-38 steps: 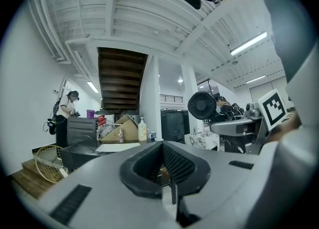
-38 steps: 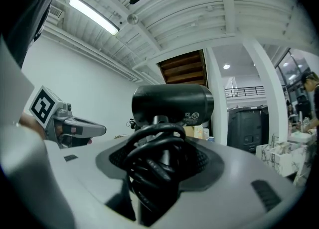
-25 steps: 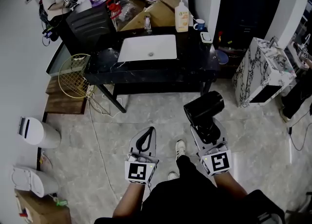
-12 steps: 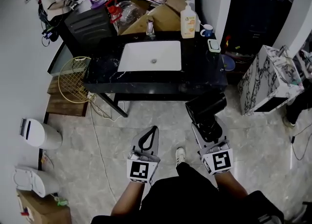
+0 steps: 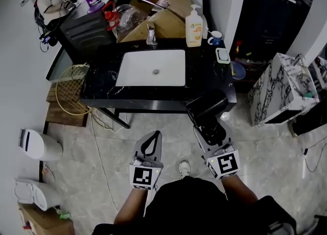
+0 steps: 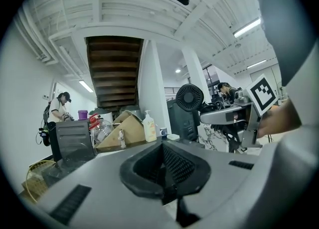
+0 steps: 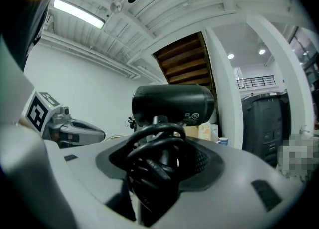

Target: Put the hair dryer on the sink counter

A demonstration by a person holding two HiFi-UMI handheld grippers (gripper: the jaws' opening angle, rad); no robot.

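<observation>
Now the black hair dryer [image 5: 206, 105], clamped by its cord-wrapped handle in the right gripper [image 5: 209, 129], reaches the front edge of the black marble sink counter [image 5: 204, 78]; a second ago it hung over the floor, well short of it. The left gripper [image 5: 152, 139] is empty, its jaws pressed together. What remains is probably a short reach and a set-down beside the white basin [image 5: 150, 68].

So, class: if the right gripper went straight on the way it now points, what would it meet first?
Probably the black marble sink counter, right of the white basin. The black hair dryer that the right gripper holds would touch first. Height is unclear.
</observation>
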